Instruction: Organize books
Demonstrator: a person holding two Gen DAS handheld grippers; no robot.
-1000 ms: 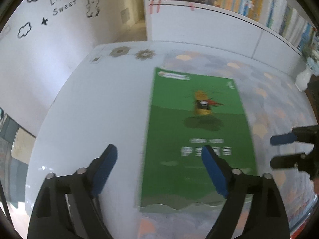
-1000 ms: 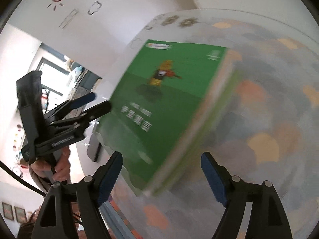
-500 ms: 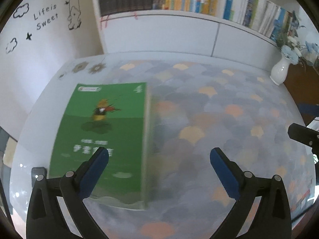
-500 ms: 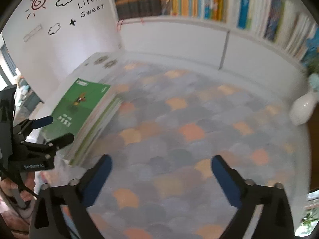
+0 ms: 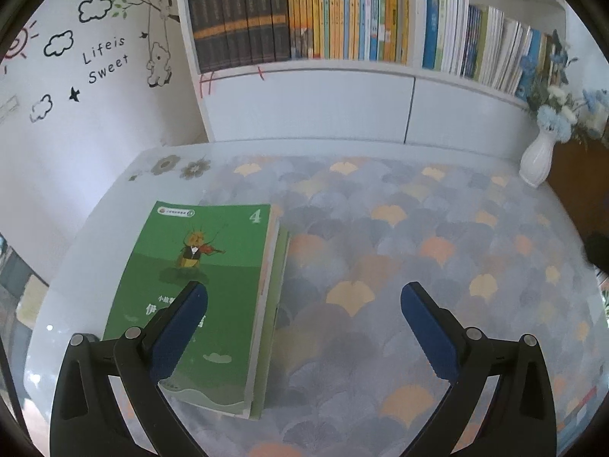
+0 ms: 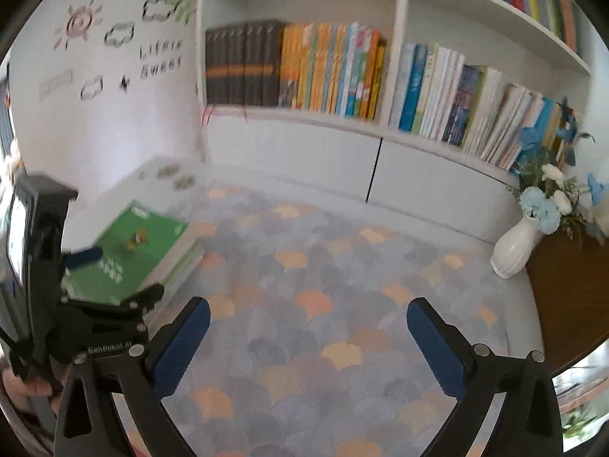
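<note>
Now, left wrist view: we see the left gripper (image 5: 302, 297) spread wide and holding nothing; its left pad (image 5: 179, 333) hangs over the cover of the green book (image 5: 198, 297), though we cannot tell whether it touches.
Book position: it lies flat on the table (image 5: 380, 251) near the left edge, topping a small stack (image 5: 276, 304) with another green volume showing just beneath.
Long axis: it runs away from us toward the shelf (image 5: 304, 19), roughly in line with the fingers; the page edges face right, toward the gap between the jaws.
Book look: green cover, violin-playing cartoon insect, a white 4 at the top corner, white lettering partly hidden by the pad.

Right wrist view: our right gripper (image 6: 308, 327) is likewise wide apart and empty, above bare patterned cloth.
Book from here: well off to the left and ahead, beside the left gripper; a vase (image 6: 514, 245) stands far right.
Nearer arm: the left, we judge; a grasp would likely need it shifted left so the jaws straddle the book's edge.
</note>
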